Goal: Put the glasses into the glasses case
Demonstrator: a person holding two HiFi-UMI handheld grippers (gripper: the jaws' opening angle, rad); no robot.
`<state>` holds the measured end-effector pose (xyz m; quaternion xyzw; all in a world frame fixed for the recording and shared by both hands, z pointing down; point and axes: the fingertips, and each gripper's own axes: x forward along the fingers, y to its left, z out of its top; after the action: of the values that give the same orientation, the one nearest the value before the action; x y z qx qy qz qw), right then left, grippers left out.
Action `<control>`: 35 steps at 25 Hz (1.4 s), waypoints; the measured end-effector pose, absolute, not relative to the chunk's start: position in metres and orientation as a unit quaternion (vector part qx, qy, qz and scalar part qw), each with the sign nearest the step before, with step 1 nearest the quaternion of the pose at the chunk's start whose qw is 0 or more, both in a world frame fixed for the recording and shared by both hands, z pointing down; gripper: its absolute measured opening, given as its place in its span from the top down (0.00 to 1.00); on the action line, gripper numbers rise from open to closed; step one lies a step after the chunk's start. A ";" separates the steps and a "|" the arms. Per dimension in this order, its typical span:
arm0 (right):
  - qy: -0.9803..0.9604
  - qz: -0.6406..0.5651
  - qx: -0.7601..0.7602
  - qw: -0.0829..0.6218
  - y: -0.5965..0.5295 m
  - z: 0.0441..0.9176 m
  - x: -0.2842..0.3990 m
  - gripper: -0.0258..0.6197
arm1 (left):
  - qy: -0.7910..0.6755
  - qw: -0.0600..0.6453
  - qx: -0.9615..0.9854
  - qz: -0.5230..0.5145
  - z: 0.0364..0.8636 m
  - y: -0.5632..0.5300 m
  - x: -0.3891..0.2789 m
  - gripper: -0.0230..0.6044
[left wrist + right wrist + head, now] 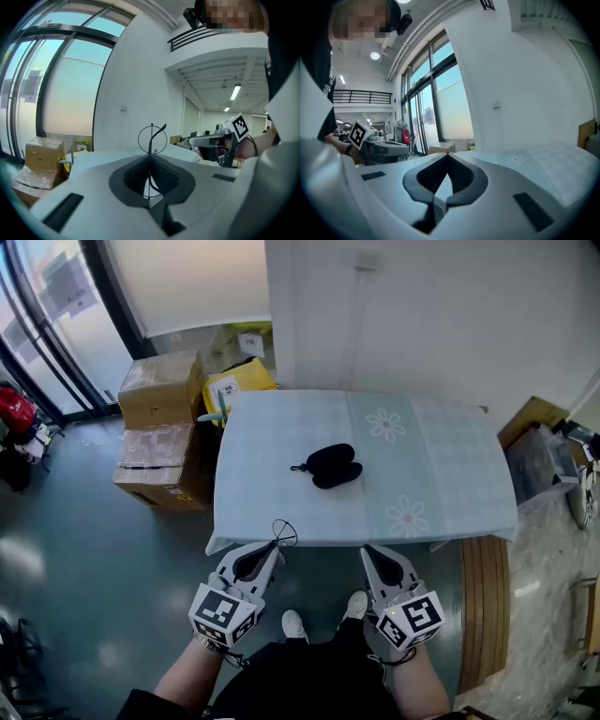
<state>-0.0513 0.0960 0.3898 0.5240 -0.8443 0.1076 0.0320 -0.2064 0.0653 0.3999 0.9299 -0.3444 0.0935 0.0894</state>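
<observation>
A black glasses case (pixel 333 465) lies in the middle of the pale blue tablecloth (pixel 441 474), showing two dark lobes side by side. Thin black wire glasses (pixel 283 532) stick up from my left gripper (pixel 277 546), which is shut on them just off the table's front edge. In the left gripper view the round wire rim (pixel 152 138) stands above the closed jaws (pixel 150 158). My right gripper (pixel 368 552) hovers beside it, shut with nothing in it (pixel 446 157). Both grippers are well short of the case.
Cardboard boxes (pixel 164 442) and a yellow bag (pixel 236 382) stand on the floor left of the table. A wooden bench (pixel 483 606) sits at the front right, with a box (pixel 544 460) beyond the table's right end. A white wall backs the table.
</observation>
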 end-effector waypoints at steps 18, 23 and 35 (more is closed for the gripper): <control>-0.845 0.097 0.525 0.020 0.095 0.388 -0.051 0.92 | -0.333 0.086 0.934 0.096 0.403 0.065 -0.204 0.92; -0.848 0.099 0.521 0.019 0.091 0.390 -0.048 0.92 | -0.336 0.084 0.933 0.099 0.403 0.059 -0.202 0.92; -0.864 0.101 0.493 0.016 0.048 0.386 -0.012 0.92 | -0.371 0.091 0.918 0.104 0.401 0.038 -0.175 0.92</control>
<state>-0.0119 0.0484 0.3856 0.4934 -0.8638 0.1010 0.0158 -0.1749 0.0383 0.4010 0.9183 -0.3709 0.1042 0.0912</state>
